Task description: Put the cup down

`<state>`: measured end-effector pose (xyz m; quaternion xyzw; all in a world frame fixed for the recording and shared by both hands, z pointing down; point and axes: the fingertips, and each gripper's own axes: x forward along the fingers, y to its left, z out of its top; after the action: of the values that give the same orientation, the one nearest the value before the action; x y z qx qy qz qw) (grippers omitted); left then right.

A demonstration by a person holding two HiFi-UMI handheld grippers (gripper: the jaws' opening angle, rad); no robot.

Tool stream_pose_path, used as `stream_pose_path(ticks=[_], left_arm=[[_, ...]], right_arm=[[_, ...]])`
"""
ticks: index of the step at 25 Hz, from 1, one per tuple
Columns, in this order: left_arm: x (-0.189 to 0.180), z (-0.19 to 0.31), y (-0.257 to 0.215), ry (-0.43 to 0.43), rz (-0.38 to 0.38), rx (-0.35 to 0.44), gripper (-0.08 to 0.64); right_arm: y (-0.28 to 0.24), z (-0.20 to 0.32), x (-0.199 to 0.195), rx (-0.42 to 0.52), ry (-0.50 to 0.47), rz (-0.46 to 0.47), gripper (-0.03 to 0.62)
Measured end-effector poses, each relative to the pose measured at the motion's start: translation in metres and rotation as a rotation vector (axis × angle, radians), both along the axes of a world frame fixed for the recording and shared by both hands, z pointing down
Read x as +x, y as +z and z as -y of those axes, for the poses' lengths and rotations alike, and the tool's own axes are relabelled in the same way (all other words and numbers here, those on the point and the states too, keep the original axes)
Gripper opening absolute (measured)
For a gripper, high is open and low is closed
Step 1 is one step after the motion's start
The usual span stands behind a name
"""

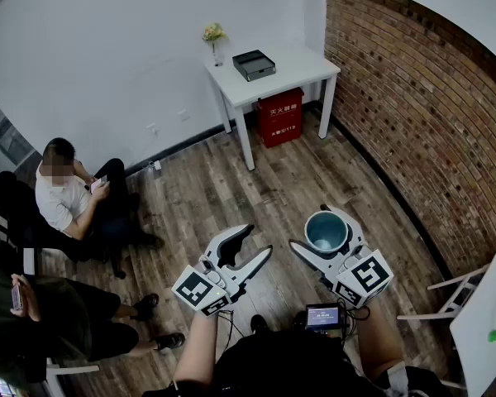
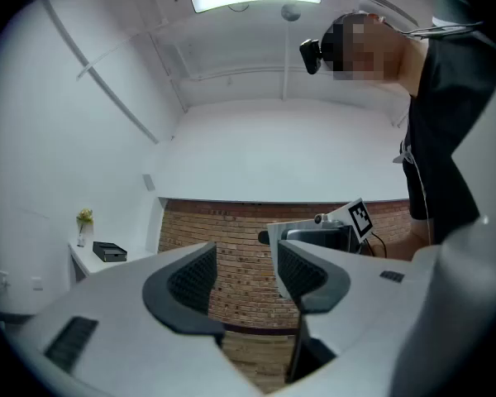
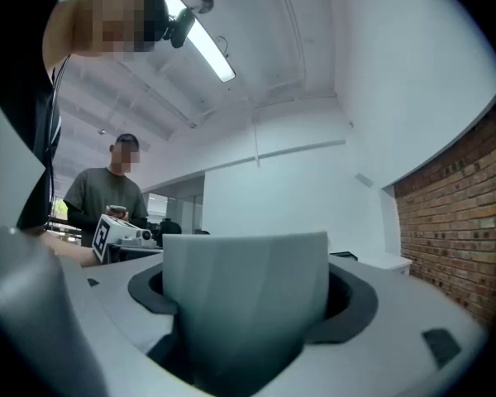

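Cup (image 1: 326, 231) sits upright, mouth up, clamped in the right gripper (image 1: 325, 236) in the head view. It is held in the air over the wooden floor (image 1: 231, 188). The white surface (image 1: 302, 64) lies well ahead and slightly left, so setting it down likely means carrying it forward. The left gripper (image 1: 256, 242) hovers just beside.

Left gripper view: its jaws stand wide, with only the brick wall (image 2: 240, 255) showing between them.

Right gripper view: the dark pads (image 3: 351, 300) press the cup's pale sides, and its long axis is upright.
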<state>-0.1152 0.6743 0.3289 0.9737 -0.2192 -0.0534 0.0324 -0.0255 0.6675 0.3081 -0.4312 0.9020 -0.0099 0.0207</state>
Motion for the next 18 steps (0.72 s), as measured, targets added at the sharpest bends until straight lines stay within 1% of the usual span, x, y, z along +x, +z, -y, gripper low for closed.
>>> stream_pose_path(ticks=[8,14,18], left_arm=[[-0.0002,0.0021,-0.0007,0.000,0.002,0.001,0.235],[0.0006,0.0030,-0.0004,0.005,0.003,-0.002,0.233],[0.0022,0.0034,0.0031,0.010,0.004,-0.007,0.229]], right_arm=[[0.0000,0.0020,0.0003,0.001,0.001,-0.004,0.422],[-0.0021,0.0022,0.0009,0.002,-0.004,0.022,0.422],[-0.0006,0.0019,0.0037,0.001,0.004,0.019,0.422]])
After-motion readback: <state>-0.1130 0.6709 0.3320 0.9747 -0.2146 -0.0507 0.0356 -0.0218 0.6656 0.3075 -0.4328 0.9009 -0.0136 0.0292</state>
